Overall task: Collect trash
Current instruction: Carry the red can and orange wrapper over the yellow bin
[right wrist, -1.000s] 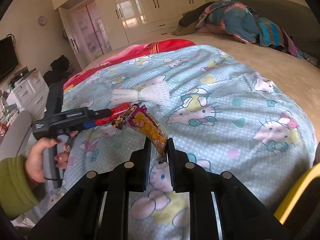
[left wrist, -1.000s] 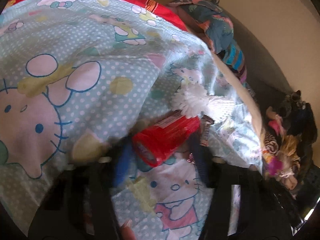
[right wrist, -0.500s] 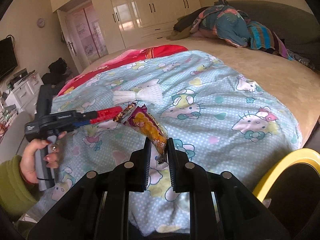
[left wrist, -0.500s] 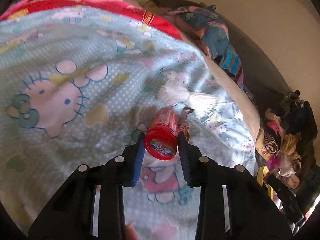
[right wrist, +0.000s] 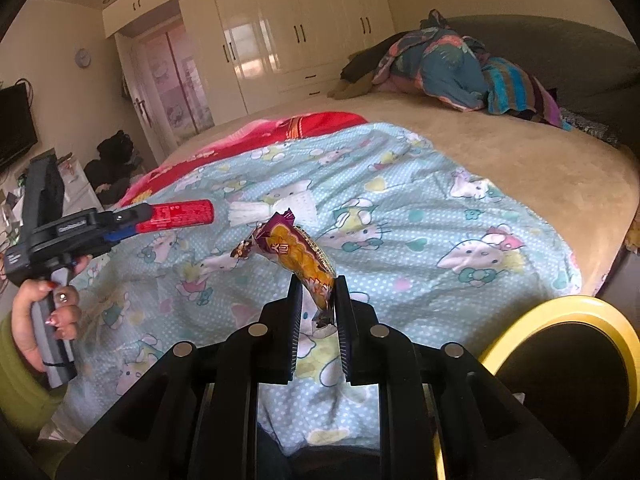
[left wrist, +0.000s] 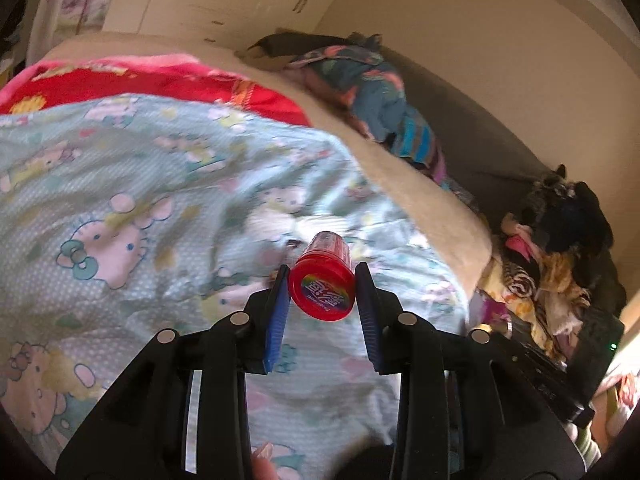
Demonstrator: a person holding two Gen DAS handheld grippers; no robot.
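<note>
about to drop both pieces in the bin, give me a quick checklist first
1. Left gripper fingers clamp the red tube: ok.
2. Right gripper fingers pinch the snack wrapper: ok.
3. Both items lifted clear of the blue quilt: ok.
4. Yellow-rimmed bin beside the right gripper: ok.
5. Room inside the bin: cannot tell.
6. White tissue remaining on the quilt: not ok.

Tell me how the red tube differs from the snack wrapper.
The red tube is a rigid, round, capped container; the snack wrapper is soft, crinkled purple-and-orange film. The tube sits in the left gripper, the wrapper in the right gripper. Both are held clear above the blue cartoon quilt.
</note>
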